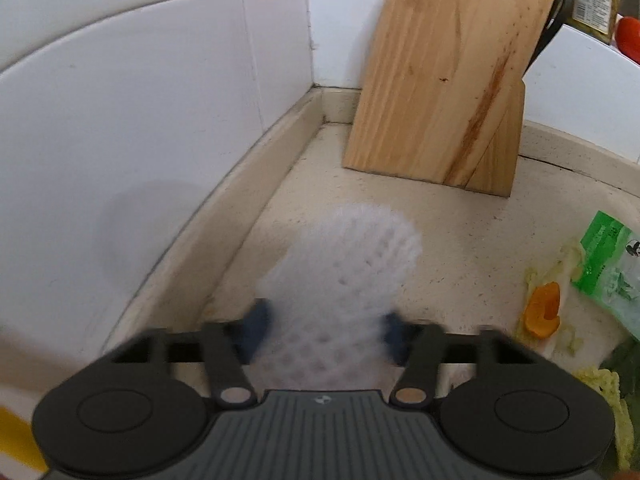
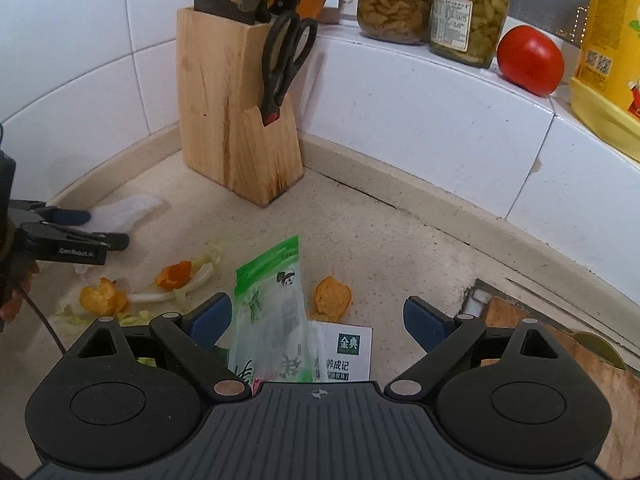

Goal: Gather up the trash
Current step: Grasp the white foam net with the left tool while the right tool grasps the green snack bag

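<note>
Our left gripper's [image 1: 325, 330] two blue fingers [image 1: 253, 330] press on either side of one white foam net sleeve [image 1: 352, 256], which bulges ahead of them on the counter [image 1: 460, 224]; our right gripper's [image 2: 318, 322] two blue fingers [image 2: 424, 322] stand wide apart, touching nothing. Between the right fingers lies one green plastic packet [image 2: 272, 300], a panda mark on it, its other print too blurred to read. Under its near end sits one white card [image 2: 348, 350] reading "金典". We count three orange peel pieces [image 2: 332, 296] just ahead and left of the right fingers, among pale cabbage scraps [image 2: 192, 280]. Far beyond stand one knife block [image 2: 236, 120] holding one pair of scissors [image 2: 286, 64], two jars [image 2: 468, 16], one tomato [image 2: 530, 60]. The left gripper's side reads "GenRobot.AI".
</note>
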### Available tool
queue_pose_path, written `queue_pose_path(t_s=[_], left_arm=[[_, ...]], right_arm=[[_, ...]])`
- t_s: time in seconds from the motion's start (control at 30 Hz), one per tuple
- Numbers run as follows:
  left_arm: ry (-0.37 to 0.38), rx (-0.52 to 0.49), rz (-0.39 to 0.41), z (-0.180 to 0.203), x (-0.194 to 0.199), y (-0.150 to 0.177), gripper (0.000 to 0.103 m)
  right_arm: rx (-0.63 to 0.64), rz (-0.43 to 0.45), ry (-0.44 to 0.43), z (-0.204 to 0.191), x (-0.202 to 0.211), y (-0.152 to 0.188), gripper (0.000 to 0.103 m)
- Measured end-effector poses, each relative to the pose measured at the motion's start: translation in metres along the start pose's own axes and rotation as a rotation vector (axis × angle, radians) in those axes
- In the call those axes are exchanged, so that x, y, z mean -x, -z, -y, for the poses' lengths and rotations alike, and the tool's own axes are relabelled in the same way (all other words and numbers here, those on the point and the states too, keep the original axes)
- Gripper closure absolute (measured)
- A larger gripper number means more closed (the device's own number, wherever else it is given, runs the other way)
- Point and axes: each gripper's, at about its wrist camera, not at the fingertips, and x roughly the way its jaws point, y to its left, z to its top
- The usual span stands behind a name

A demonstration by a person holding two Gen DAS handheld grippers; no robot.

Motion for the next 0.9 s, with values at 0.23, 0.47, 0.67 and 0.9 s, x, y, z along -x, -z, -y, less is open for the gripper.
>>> queue_pose_path(t_s=[0.23, 0.47, 0.67, 0.9], left_arm=[[0.055, 0.037, 0.028, -0.002, 0.051, 0.018, 0.073], [0.024, 0.002, 0.081, 0.0, 0.073, 0.03, 0.032], [0.023, 0.023, 0.049, -0.002, 0.058, 0.03, 0.031], [0.033, 0.014, 0.019, -0.002, 0.042, 0.028, 0.029]], right_arm=[[0.005, 0.005, -0.024, 0.005, 0.003, -0.003, 0.012], [0.046, -0.027, -0.027, 0.0, -0.009, -0.009, 0.007], [0.162, -0.101, -0.044, -0.015, -0.034, -0.018, 0.002], [0.166, -0.172, -0.075, -0.018, -0.045, -0.02, 0.002]])
